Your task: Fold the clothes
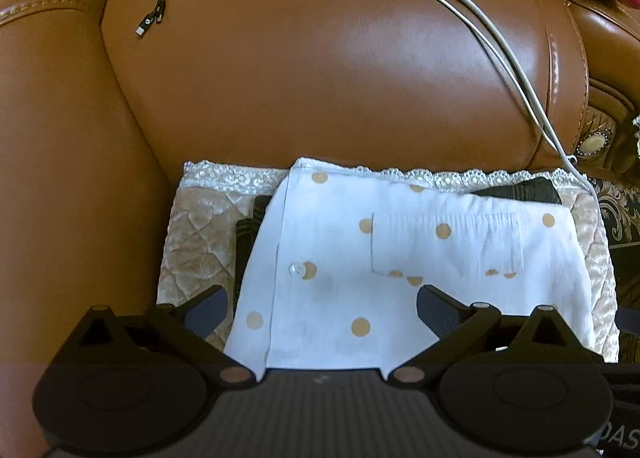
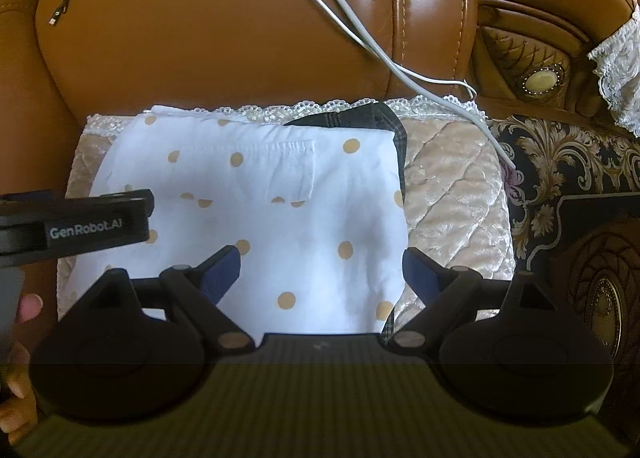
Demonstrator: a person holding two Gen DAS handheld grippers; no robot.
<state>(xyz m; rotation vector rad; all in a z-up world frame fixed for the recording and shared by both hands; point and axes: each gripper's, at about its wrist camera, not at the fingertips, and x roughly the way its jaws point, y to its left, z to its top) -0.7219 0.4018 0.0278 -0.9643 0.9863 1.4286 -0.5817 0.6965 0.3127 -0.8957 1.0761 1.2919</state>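
Observation:
A folded white shirt with tan dots (image 1: 400, 258) (image 2: 260, 210) lies on a quilted cream seat cover (image 1: 192, 234) (image 2: 448, 186), pocket and one button facing up. A dark plaid garment (image 1: 516, 190) (image 2: 372, 116) pokes out from under it at the back and sides. My left gripper (image 1: 320, 302) hovers open over the shirt's near edge, nothing between its fingers. My right gripper (image 2: 320, 264) is open above the shirt's near right part, also holding nothing. The left gripper's body (image 2: 76, 226) shows at the left of the right wrist view.
The brown leather sofa back (image 1: 320, 70) (image 2: 224, 38) rises behind the cover. White cables (image 1: 500, 38) (image 2: 360, 34) trail down it to the cover's right corner. Thin black cables (image 1: 152, 14) hang at upper left. A dark ornate cloth (image 2: 568, 162) lies right; a hand (image 2: 16, 378) shows lower left.

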